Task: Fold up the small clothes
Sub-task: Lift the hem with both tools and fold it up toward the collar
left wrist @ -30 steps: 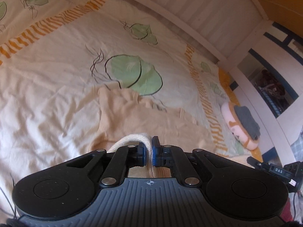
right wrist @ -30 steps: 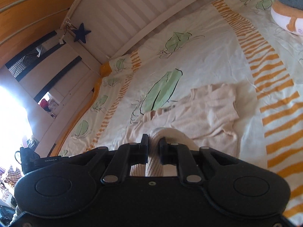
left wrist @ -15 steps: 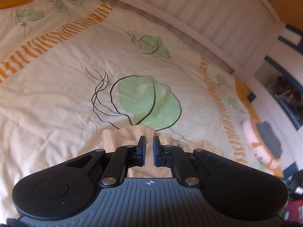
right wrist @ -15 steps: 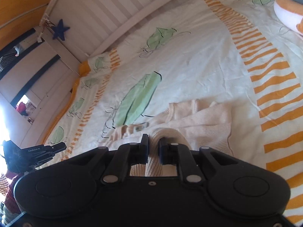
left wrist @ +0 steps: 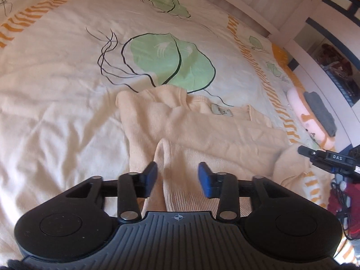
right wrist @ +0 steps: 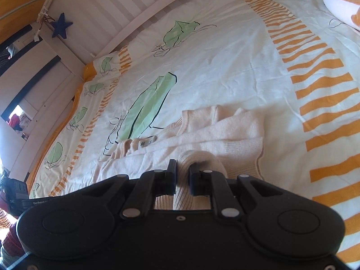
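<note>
A small cream knit sweater (left wrist: 202, 130) lies on the bedspread, its lower part folded up over the body toward the neck label (left wrist: 221, 112). My left gripper (left wrist: 177, 177) hovers low over the ribbed hem; its jaws are opening, the blue pads stand apart and a fold of hem lies loose between them. In the right wrist view the same sweater (right wrist: 225, 132) lies ahead, and my right gripper (right wrist: 182, 176) is shut on a bunched loop of its ribbed hem. The right gripper's tip (left wrist: 324, 156) shows at the right edge of the left wrist view.
The bedspread (left wrist: 56, 78) is cream with green leaves and orange stripes. A round pink-and-orange cushion (left wrist: 308, 117) with a grey cloth on it lies at the right. A white slatted bed rail (right wrist: 108, 6) runs along the far side, with a blue star (right wrist: 60, 25).
Both grippers came down toward the bed, carrying the hem over the sweater's body. The left jaws, shut on the hem a second ago, have spread and let it go. The right grip is unchanged.
</note>
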`<state>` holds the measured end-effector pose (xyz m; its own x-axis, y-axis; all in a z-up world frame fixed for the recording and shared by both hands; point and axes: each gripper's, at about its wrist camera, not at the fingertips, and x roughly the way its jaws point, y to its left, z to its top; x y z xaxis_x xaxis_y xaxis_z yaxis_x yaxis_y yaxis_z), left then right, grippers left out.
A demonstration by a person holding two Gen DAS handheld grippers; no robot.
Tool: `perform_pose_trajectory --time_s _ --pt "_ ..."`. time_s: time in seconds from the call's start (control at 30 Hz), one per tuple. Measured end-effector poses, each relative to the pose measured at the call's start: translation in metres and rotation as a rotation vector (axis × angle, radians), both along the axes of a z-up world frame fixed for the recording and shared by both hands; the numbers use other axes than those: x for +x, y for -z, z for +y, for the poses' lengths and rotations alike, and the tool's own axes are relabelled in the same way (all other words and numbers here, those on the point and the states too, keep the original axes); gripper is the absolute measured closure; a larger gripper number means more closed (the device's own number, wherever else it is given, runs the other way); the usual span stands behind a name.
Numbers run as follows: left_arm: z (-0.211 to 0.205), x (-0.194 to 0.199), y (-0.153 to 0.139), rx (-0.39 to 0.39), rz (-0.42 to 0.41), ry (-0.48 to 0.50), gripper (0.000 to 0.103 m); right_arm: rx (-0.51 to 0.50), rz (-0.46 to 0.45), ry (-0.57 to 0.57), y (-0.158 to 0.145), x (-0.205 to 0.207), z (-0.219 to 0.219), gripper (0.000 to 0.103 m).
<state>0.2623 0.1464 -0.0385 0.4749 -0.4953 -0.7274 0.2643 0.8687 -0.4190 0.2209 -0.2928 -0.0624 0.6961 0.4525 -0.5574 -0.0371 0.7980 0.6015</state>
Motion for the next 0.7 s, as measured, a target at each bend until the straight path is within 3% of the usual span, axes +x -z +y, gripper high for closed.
perform_pose_trajectory --time_s 0.07,0.37,0.57,0.7 --pt "-0.003 0.001 0.002 0.025 0.007 -0.007 0.051 -0.009 -0.006 -0.008 -0.001 0.0 0.002 0.083" --pt "-0.02 0.0 0.007 0.053 0.032 0.051 0.051 -0.004 -0.009 -0.018 0.001 0.001 0.002 0.082" --pt "-0.021 0.004 0.014 0.063 0.05 0.027 0.051 -0.002 -0.013 -0.025 0.001 0.0 0.003 0.083" --pt "-0.029 -0.002 0.006 0.06 -0.002 0.061 0.051 0.001 -0.009 -0.025 0.002 0.001 0.002 0.082"
